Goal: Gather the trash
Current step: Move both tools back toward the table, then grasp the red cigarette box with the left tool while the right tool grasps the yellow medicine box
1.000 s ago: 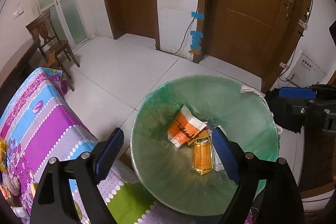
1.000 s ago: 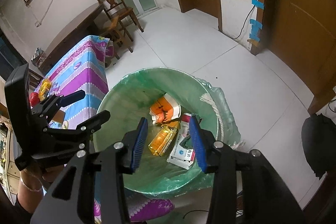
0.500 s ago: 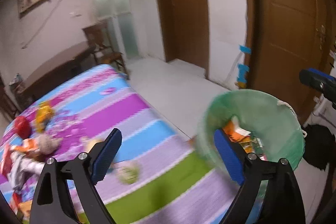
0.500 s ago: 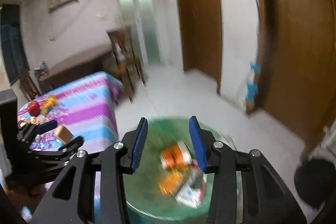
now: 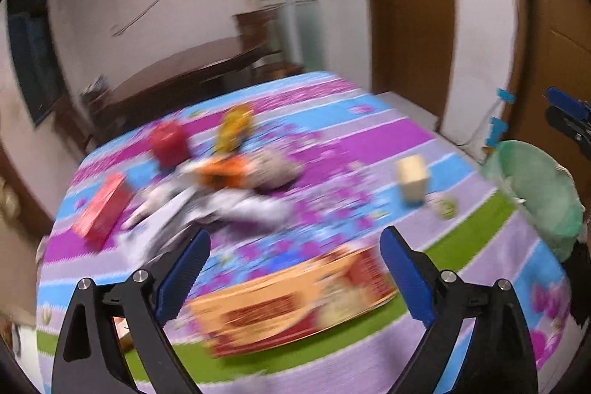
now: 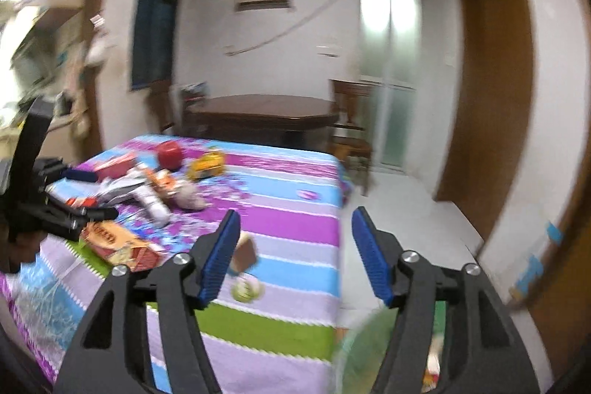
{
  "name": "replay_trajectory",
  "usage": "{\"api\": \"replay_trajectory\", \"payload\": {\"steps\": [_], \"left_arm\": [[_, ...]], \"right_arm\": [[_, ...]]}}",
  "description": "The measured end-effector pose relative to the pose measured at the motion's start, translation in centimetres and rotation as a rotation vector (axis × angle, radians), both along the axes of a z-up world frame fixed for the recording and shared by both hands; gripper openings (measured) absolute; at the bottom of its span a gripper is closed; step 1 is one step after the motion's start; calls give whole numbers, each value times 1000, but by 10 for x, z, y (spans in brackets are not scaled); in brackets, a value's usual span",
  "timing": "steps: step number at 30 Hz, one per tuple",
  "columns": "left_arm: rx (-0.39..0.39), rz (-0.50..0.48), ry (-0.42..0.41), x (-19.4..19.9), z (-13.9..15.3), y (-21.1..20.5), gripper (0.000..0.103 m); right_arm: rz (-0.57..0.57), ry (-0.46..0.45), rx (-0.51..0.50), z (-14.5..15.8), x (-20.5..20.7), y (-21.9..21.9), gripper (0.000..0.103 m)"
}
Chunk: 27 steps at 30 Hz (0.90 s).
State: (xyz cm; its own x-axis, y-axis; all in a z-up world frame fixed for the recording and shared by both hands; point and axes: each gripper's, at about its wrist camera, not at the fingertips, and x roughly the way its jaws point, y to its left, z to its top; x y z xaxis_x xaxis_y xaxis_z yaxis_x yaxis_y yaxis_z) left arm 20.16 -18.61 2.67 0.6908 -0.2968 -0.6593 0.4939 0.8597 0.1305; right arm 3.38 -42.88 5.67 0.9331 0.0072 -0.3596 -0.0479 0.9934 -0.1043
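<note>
1. Since the flat orange-and-red cardboard snack box (image 5: 295, 305) lies nearest the left tongs (image 5: 295, 277), it looks the sensible next piece of trash — it sits on the striped purple, blue and green tabletop (image 5: 388, 143) just below and between the spread blue pads, not touched by either.
2. To take it well, I would lower the left tongs until the pads straddle a short edge of the box, then close firmly; a flat carton is likely to slip if pinched only at a corner.
3. Beyond the box, a heap of wrappers, a red carton (image 5: 101, 209) and a red round object (image 5: 168, 143) lie further back, blurred; a small cream-coloured box (image 5: 412, 178) and a pale green round scrap (image 5: 445, 205) sit off to the right.
4. The right tongs (image 6: 293, 253) are also released and empty — they hover over the tabletop's near corner, with the cream-coloured box and green scrap just beside the left pad.
5. The green-lined waste bin (image 5: 535, 187) stands off the tabletop's right edge, close enough for a short carry.
</note>
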Motion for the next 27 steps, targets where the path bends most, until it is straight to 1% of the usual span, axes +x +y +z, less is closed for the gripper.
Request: {"api": "replay_trajectory", "payload": {"steps": [1,4,5,6,7,9,10,12,13,16,17,19,21,22,23,24,25,26,27], "left_arm": [[-7,14,15,4,0,14,93],[-30,55,37,9,-1,62,93],[-39,55,43,9,-2,79,93],[-46,53,39,7,-2,96,93],[-51,38,38,7,-4,108,93],[-53,-15,19,7,-7,139,94],[-51,-35,17,8,-8,149,94],[-42,-115,34,13,-12,171,94],[-22,-161,43,17,-16,183,94],[32,-236,60,36,-28,198,94],[40,-260,66,42,-32,200,94],[47,-320,82,54,-40,203,94],[62,-364,99,62,-51,200,94],[81,-388,111,66,-59,197,94],[96,-405,119,68,-65,195,94],[110,-419,126,70,-71,192,90],[125,-431,134,70,-78,189,87],[127,-437,132,70,-80,189,80],[126,-446,132,69,-82,188,70]], "right_arm": [[40,9,-17,1,5,8,66],[210,48,-84,6,20,43,74],[301,75,-111,6,27,60,78],[368,101,-126,6,33,72,81],[410,121,-135,4,38,80,82],[547,197,-168,-2,49,107,91],[615,234,-182,-7,55,119,98],[709,278,-212,-18,63,138,98],[748,299,-234,-24,68,147,98],[831,415,-279,-44,91,178,98],[844,452,-300,-52,100,188,98],[863,497,-347,-62,112,203,98],[860,509,-428,-75,118,217,98],[861,512,-461,-79,120,223,98],[851,522,-499,-85,121,229,91],[844,551,-512,-89,124,232,73],[839,591,-512,-93,127,233,67],[819,626,-512,-96,128,236,66],[803,635,-509,-98,126,238,65]]}}
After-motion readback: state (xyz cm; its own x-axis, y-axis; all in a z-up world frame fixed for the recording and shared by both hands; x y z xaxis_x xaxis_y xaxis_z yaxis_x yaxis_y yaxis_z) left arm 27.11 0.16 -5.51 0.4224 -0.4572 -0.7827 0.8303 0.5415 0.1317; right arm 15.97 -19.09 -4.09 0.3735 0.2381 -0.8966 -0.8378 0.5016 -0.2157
